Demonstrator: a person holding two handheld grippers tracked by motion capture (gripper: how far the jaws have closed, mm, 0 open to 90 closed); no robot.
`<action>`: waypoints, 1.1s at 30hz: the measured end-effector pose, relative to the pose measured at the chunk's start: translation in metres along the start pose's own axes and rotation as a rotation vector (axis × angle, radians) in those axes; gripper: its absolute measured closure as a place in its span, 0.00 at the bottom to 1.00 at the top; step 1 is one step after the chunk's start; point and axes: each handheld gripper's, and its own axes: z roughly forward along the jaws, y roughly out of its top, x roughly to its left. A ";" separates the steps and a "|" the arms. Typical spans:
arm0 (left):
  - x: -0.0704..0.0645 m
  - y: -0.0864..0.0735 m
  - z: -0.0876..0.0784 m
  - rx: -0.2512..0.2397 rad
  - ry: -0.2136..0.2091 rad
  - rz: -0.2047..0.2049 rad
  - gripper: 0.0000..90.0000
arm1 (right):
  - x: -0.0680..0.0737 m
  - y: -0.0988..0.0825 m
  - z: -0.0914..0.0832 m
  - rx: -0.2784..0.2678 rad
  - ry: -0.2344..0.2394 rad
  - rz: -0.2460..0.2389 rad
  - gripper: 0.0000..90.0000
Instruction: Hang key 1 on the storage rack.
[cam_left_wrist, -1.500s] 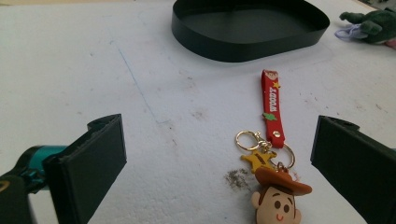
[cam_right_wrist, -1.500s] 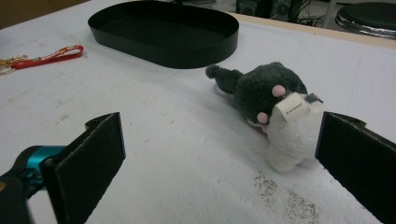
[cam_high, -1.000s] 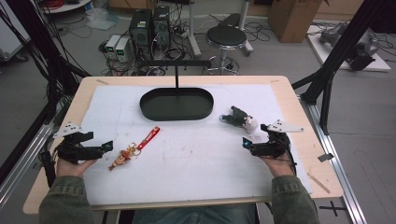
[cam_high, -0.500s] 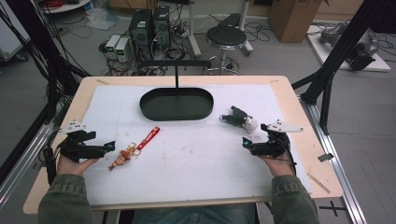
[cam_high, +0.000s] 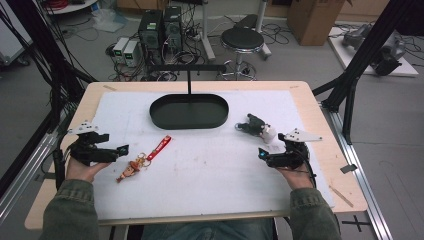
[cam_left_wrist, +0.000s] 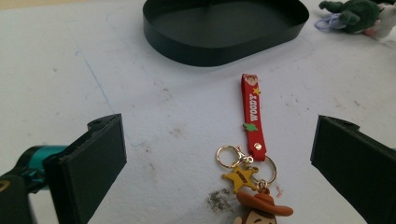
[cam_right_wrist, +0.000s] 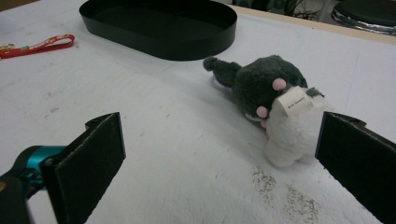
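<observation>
Two grippers wait with jaws apart: the left gripper (cam_high: 119, 149) faces the keychain (cam_high: 145, 158), whose long axis points toward the tray (cam_high: 189, 111), while the right gripper (cam_high: 262, 154) sits near the plush toy (cam_high: 257, 126).

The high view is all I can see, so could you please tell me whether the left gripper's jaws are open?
Observer: Yes, the left gripper is wide open, with the keychain lying between its jaws, untouched.
Operator: Thank you. Is there writing on its red strap?
Observer: It reads WOODY, above a gold star charm.
Operator: And the right gripper?
Observer: The right gripper is open too; the plush toy lies just ahead, close to one jaw.
</observation>
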 end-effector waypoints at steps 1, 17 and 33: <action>-0.001 0.002 0.002 0.010 0.001 0.005 0.04 | 0.000 0.000 0.000 0.000 0.000 0.000 0.01; -0.018 0.028 0.034 0.089 -0.019 0.079 0.04 | -0.002 0.001 -0.004 -0.019 -0.009 0.007 0.01; -0.033 0.052 0.079 0.253 -0.049 0.169 0.05 | -0.001 0.001 -0.005 -0.016 -0.012 0.007 0.01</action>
